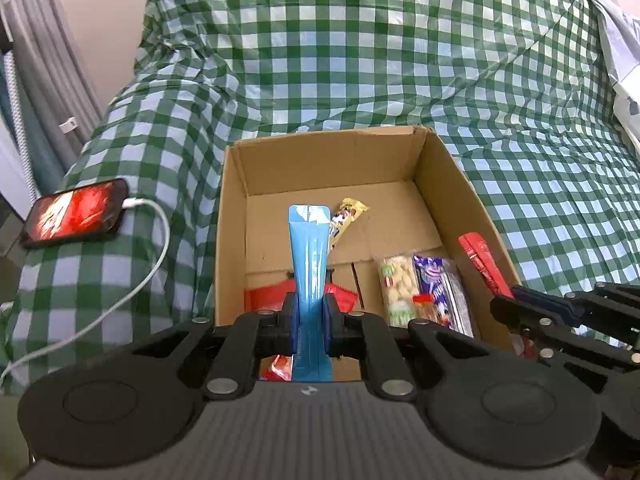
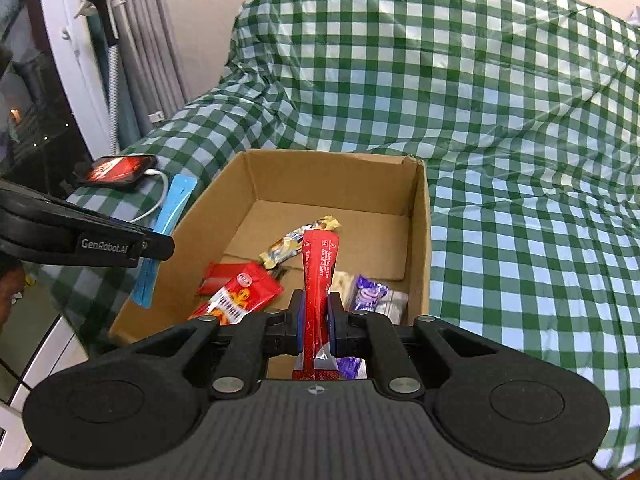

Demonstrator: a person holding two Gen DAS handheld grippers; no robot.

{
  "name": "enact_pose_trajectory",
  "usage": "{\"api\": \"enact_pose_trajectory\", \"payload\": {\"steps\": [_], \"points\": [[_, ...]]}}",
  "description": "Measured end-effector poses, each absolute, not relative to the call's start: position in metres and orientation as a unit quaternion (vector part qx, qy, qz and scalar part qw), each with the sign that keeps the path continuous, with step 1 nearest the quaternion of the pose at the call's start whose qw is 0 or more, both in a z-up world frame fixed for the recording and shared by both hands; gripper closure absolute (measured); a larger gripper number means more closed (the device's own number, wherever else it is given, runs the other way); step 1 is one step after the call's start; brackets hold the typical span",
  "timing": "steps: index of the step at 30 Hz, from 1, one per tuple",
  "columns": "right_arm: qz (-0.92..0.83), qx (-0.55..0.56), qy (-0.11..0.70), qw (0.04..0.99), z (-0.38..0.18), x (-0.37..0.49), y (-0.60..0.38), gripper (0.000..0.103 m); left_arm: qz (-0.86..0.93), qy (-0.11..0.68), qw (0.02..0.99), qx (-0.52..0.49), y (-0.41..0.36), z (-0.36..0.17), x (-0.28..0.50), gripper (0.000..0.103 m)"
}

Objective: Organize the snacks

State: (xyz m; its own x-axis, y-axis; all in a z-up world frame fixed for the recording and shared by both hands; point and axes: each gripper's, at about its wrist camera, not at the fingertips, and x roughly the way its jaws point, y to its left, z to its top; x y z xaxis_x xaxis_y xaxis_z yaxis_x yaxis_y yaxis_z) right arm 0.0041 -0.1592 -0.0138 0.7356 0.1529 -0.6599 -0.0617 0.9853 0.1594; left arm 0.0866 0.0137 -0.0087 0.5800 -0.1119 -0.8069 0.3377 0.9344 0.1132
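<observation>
An open cardboard box sits on a green checked cloth. My left gripper is shut on a long blue snack packet and holds it over the box's near left part; the packet also shows in the right wrist view. My right gripper is shut on a long red snack stick, held over the box; the stick also shows in the left wrist view. Inside lie a yellow bar, a red packet, a peanut pack and a purple packet.
A phone with a red screen and white cable lies left of the box on the cloth. Grey curtains and a white frame stand at the far left. The checked cloth rises behind and spreads right.
</observation>
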Motion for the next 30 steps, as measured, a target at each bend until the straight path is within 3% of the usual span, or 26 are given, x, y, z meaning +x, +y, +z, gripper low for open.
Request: {"api": "enact_pose_trajectory", "payload": {"steps": [10, 13, 14, 15, 16, 17, 18, 23, 30], "points": [[0.044, 0.068, 0.385, 0.92, -0.044, 0.052, -0.166, 0.092, -0.143, 0.438, 0.871, 0.168, -0.004, -0.041, 0.137, 0.089], [0.047, 0.067, 0.392, 0.916, -0.051, 0.061, -0.165, 0.086, -0.16, 0.428, 0.871, 0.181, -0.008, -0.049, 0.144, 0.08], [0.047, 0.067, 0.397, 0.914, -0.053, 0.063, -0.165, 0.086, -0.169, 0.418, 0.872, 0.191, -0.009, -0.051, 0.145, 0.052], [0.046, 0.067, 0.4, 0.913, -0.054, 0.064, -0.165, 0.079, -0.18, 0.402, 0.873, 0.207, -0.011, -0.051, 0.144, 0.017], [0.042, 0.064, 0.404, 0.912, -0.055, 0.064, -0.165, 0.056, -0.187, 0.379, 0.88, 0.218, -0.012, -0.049, 0.141, 0.006], [0.034, 0.061, 0.406, 0.911, -0.056, 0.062, -0.164, 0.043, -0.192, 0.354, 0.888, 0.22, -0.011, -0.047, 0.138, 0.0], [0.029, 0.058, 0.405, 0.912, -0.056, 0.06, -0.164, 0.028, -0.195, 0.329, 0.897, 0.222, -0.009, -0.044, 0.134, 0.0], [0.027, 0.055, 0.427, 0.902, -0.065, 0.05, -0.159, 0.025, -0.216, 0.302, 0.896, 0.243, -0.007, -0.036, 0.137, 0.0], [0.024, 0.049, 0.442, 0.895, -0.06, 0.035, -0.148, 0.024, -0.112, 0.165, 0.923, 0.328, 0.021, -0.024, 0.15, 0.0]]}}
